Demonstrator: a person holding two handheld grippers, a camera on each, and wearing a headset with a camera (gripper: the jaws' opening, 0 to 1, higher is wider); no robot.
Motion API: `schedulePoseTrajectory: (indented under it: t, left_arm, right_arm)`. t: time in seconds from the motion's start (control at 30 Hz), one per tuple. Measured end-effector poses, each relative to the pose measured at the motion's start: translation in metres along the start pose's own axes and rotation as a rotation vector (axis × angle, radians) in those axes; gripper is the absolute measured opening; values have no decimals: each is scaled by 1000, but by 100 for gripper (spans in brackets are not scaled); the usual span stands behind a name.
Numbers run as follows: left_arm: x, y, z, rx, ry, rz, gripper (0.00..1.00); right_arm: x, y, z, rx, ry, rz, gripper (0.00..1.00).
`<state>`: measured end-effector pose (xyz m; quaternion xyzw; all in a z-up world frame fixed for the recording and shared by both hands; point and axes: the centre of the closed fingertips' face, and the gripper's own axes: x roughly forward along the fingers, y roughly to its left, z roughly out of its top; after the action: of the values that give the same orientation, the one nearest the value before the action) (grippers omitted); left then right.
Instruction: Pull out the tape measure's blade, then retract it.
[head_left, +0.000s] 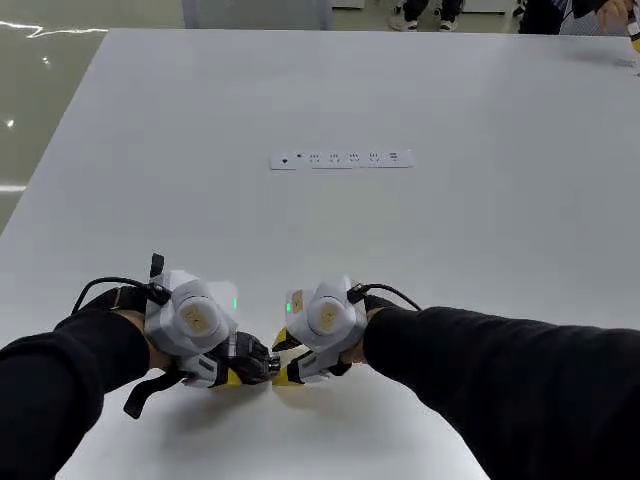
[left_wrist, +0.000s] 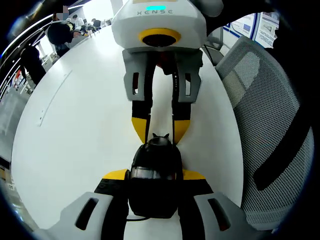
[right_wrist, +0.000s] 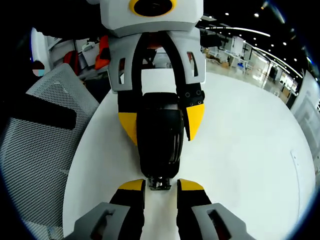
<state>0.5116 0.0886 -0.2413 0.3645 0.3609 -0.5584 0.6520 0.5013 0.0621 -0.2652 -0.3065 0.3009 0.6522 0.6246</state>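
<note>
1. The black tape measure (head_left: 252, 358) lies close to the tabletop's (head_left: 300, 80) near edge, about midway along it.
2. The left gripper (left_wrist: 155, 175) is clamped across its case.
3. The right gripper (right_wrist: 161, 186) faces it, jaws narrowly apart on either side of the metal hook (right_wrist: 160, 183); I cannot tell whether they pinch it.
4. A power strip (head_left: 340, 159) lies mid-table, well apart.
5. A mesh chair (left_wrist: 265, 125) stands beside the table.

Open table (head_left: 450, 230) stretches all round; a power strip (head_left: 340, 159) lies well ahead, a mesh chair (left_wrist: 265, 100) crowds the near edge.
</note>
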Motion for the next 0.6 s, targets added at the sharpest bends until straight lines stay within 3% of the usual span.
schedulePoseTrajectory:
  t: [0.17,0.6]
  left_arm:
    - [0,0,0,-3,-4,-3,33]
    - [0,1,0,-11,-10,8,33]
  right_arm:
    - [2,1,0,-8,10,11,13]
    - [2,-1,-2,-2,25,6,11]
